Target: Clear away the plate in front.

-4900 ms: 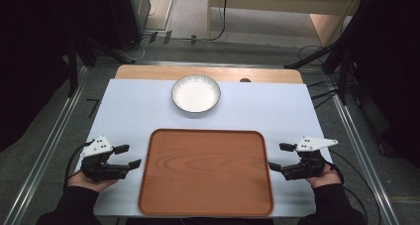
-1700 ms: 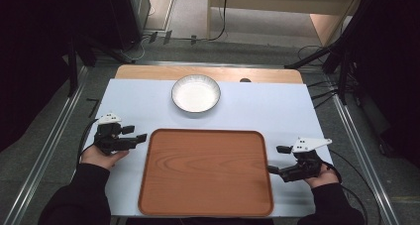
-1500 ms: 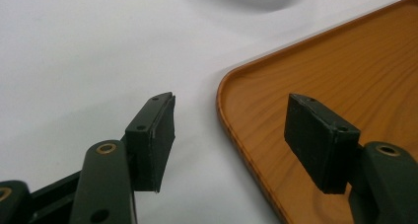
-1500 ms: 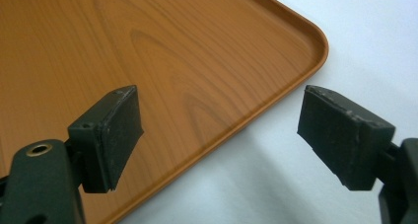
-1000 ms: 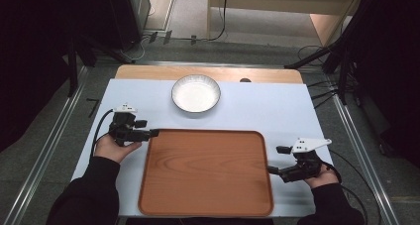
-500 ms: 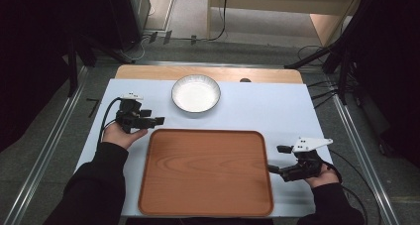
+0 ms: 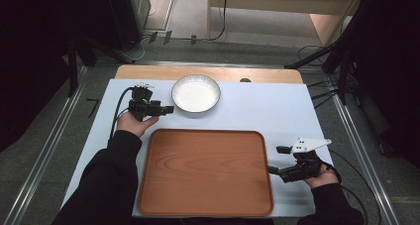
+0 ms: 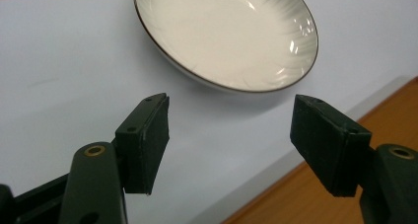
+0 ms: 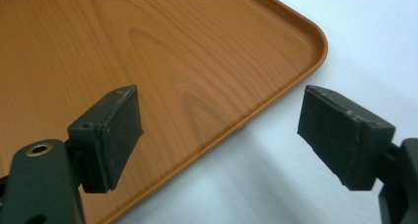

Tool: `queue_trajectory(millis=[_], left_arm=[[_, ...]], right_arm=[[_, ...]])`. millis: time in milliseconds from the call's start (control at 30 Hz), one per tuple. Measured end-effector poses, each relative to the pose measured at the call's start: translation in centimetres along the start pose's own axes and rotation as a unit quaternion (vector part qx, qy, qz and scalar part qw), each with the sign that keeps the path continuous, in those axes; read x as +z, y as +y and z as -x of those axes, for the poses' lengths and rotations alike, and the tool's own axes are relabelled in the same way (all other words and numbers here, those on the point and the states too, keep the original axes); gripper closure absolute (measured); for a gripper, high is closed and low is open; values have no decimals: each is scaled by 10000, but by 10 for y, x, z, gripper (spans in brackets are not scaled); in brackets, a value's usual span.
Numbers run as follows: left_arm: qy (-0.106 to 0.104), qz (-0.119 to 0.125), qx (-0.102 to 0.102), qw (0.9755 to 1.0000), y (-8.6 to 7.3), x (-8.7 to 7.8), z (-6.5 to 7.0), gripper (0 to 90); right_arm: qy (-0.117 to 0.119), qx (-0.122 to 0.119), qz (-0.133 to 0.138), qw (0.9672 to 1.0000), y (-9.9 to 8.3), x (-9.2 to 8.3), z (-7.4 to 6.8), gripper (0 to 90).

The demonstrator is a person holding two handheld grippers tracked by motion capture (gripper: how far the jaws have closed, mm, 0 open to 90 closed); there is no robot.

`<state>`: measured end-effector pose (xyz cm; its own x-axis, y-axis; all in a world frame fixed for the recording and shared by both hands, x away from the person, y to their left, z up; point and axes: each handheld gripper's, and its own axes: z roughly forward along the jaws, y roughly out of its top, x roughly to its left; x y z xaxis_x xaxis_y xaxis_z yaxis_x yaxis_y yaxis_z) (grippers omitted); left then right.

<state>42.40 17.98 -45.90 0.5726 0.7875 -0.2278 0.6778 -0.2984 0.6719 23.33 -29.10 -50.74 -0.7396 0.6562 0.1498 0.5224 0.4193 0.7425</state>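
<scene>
The left gripper (image 8: 229,145) has its jaws spread wide with nothing between them, their pads hovering over the white table cover (image 8: 59,76) just short of the white bowl (image 8: 226,31). In the high view this gripper (image 7: 166,109) sits near the far left part of the table, its tips just beside the bowl's (image 7: 196,93) left rim and apart from it. The bowl holds nothing and stands near the far edge, beyond the wooden tray (image 7: 205,170). The right gripper (image 9: 219,135) is also spread wide and grips nothing; its jaws straddle the tray's (image 9: 148,61) rim near a rounded corner. From above, it (image 7: 277,160) rests by the tray's right edge, near the table's front right. The tray lies bare.
</scene>
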Motion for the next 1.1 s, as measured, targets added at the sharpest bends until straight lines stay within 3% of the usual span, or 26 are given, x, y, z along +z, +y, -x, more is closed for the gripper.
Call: queue_trajectory(millis=[200, 333, 500, 567, 633, 667, 733, 767, 900, 1033, 1100], left_arm=[[318, -21, 8, 9995, 14, 13, 2, 317], [386, -76, -110, 9992, 19, 25, -3, 327], [566, -19, -395, 9976, 21, 40, -12, 344], [512, 172, -655, 9964, 23, 46, -14, 357], [461, 222, -754, 9958, 23, 48, -15, 360], [527, 54, -869, 9948, 27, 53, -17, 360], [573, 7, -809, 9951, 30, 56, -15, 361], [611, 3, -677, 9958, 34, 58, -11, 361], [779, -8, -571, 9953, 39, 66, -6, 362], [1122, 17, -546, 9922, 41, 75, -7, 366], [1231, 52, -709, 9899, 39, 82, -12, 371]], right_arm=[[21, -5, 13, 10000, 0, 0, 0, 176], [35, 20, 38, 10000, 0, 0, 1, 176], [34, 6, 64, 10000, -1, 0, 2, 176], [35, 5, 66, 10000, -1, 0, 3, 176], [39, 9, 67, 10000, -1, 0, 3, 176], [45, 5, 75, 10000, 0, 1, 3, 176], [45, 18, 73, 10000, 0, 1, 3, 176], [58, 13, 73, 10000, 1, 1, 3, 176], [58, -4, 87, 9999, 1, 2, 3, 176], [71, -17, 90, 9999, 2, 2, 3, 176], [72, -19, 91, 9999, 2, 2, 3, 176]])
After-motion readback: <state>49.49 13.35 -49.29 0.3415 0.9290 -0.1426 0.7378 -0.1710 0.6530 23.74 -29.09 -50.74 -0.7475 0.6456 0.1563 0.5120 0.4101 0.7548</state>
